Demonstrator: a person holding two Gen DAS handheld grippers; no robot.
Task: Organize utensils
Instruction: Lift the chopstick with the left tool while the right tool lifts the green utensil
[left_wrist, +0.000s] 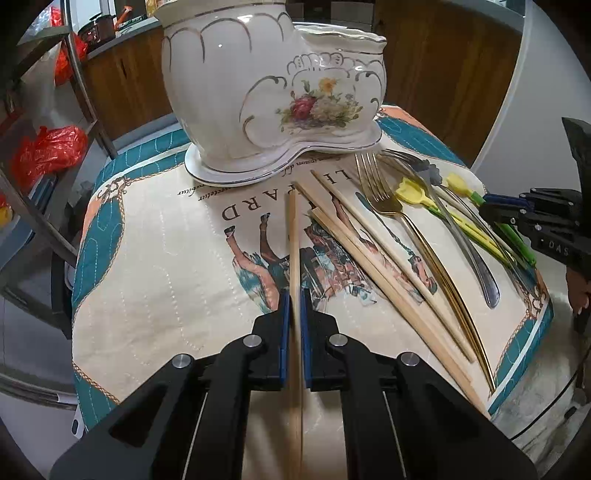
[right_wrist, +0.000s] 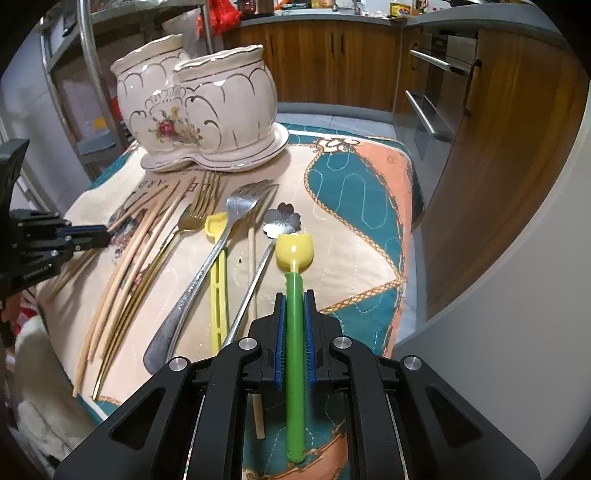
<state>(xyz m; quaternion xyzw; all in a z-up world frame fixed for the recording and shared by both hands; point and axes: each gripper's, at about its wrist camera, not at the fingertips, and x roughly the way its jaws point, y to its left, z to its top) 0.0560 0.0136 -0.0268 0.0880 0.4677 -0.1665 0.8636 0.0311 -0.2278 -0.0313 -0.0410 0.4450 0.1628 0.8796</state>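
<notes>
A white floral ceramic utensil holder (left_wrist: 273, 88) with two compartments stands at the far end of the mat; it also shows in the right wrist view (right_wrist: 207, 107). My left gripper (left_wrist: 294, 299) is shut on a wooden chopstick (left_wrist: 293, 236) that points toward the holder. My right gripper (right_wrist: 294, 302) is shut on the green handle of a yellow-headed spoon (right_wrist: 294, 251). On the mat lie more chopsticks (left_wrist: 369, 254), a gold fork (left_wrist: 384, 199), a silver fork (right_wrist: 221, 236), a flower-shaped spoon (right_wrist: 280, 221) and a yellow spoon (right_wrist: 218, 266).
The utensils lie on a quilted teal, peach and cream mat (left_wrist: 147, 266) over a small table. A metal rack (left_wrist: 44, 155) with red bags stands left. Wooden cabinets (right_wrist: 332, 62) and an oven (right_wrist: 436, 92) are behind. A white curved surface (right_wrist: 517, 295) is at right.
</notes>
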